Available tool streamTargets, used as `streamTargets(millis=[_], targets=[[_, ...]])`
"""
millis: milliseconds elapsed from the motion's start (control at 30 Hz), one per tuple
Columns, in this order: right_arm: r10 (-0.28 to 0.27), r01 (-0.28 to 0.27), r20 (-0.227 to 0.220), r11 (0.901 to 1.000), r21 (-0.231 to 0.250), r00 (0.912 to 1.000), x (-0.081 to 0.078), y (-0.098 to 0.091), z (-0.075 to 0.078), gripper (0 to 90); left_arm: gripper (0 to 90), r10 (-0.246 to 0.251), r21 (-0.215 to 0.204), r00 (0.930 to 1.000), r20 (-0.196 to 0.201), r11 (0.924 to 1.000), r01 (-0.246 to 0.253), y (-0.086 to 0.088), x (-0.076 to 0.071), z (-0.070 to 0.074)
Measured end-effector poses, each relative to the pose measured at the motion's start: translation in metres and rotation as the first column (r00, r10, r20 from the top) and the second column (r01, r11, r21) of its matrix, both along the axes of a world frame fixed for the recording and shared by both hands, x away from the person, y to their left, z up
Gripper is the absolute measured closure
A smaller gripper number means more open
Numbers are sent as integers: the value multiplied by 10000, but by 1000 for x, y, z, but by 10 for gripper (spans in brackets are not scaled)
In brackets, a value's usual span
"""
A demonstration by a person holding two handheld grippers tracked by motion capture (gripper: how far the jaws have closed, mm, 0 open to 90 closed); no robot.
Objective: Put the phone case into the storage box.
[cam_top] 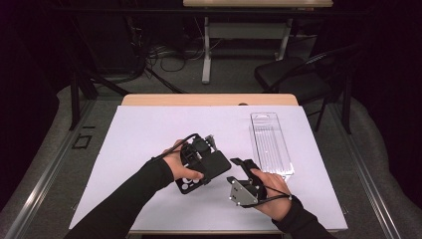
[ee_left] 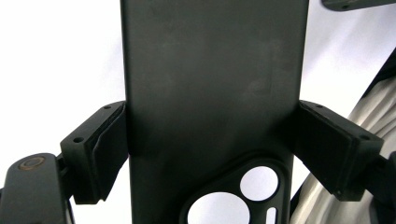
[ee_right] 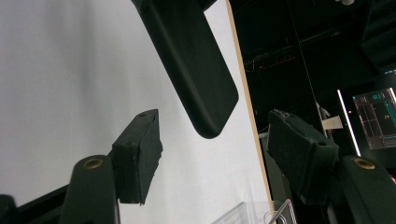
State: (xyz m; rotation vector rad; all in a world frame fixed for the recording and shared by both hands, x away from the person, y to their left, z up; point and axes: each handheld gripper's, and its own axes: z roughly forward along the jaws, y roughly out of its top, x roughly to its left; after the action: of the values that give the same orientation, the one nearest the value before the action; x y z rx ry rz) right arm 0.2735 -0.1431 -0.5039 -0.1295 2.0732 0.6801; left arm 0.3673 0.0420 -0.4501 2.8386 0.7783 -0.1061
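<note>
My left gripper (cam_top: 200, 167) is shut on a black phone case (cam_top: 211, 167) and holds it above the white mat. In the left gripper view both pads (ee_left: 109, 140) press the long edges of the phone case (ee_left: 215, 84), just above its camera cut-outs. My right gripper (cam_top: 240, 163) sits a little to the right of the case, nearer the front edge, with its jaws apart. In the right gripper view the rounded end of the phone case (ee_right: 196, 70) hangs at the mouth of my right gripper (ee_right: 217, 140). Neither pad touches it.
A clear plastic package (cam_top: 271, 144) lies on the right side of the white mat (cam_top: 144, 134), close beyond my right hand; its corner (ee_right: 243, 215) shows in the right gripper view. A black chair (cam_top: 293, 74) and a second desk stand beyond the table.
</note>
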Motion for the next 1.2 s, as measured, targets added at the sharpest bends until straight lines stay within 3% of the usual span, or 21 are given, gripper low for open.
streamTargets(millis=[100,567,900,1200], targets=[[2,0,70,9997,-261,10000,0,1,-1,359,148,-46,-50,10000,-2,10000,46,-3,-1,0],[187,-185,34,9987,-465,9998,0,3,-4,406,148,-395,-74,9991,-130,9992,394,-13,-4,0],[497,-460,410,9950,-885,9979,0,6,-4,424,148,-441,-89,9989,-125,9990,440,-15,-5,0],[430,-385,468,9949,-935,9980,-3,7,-6,436,148,-508,-106,9985,-182,9987,506,-18,-7,0]])
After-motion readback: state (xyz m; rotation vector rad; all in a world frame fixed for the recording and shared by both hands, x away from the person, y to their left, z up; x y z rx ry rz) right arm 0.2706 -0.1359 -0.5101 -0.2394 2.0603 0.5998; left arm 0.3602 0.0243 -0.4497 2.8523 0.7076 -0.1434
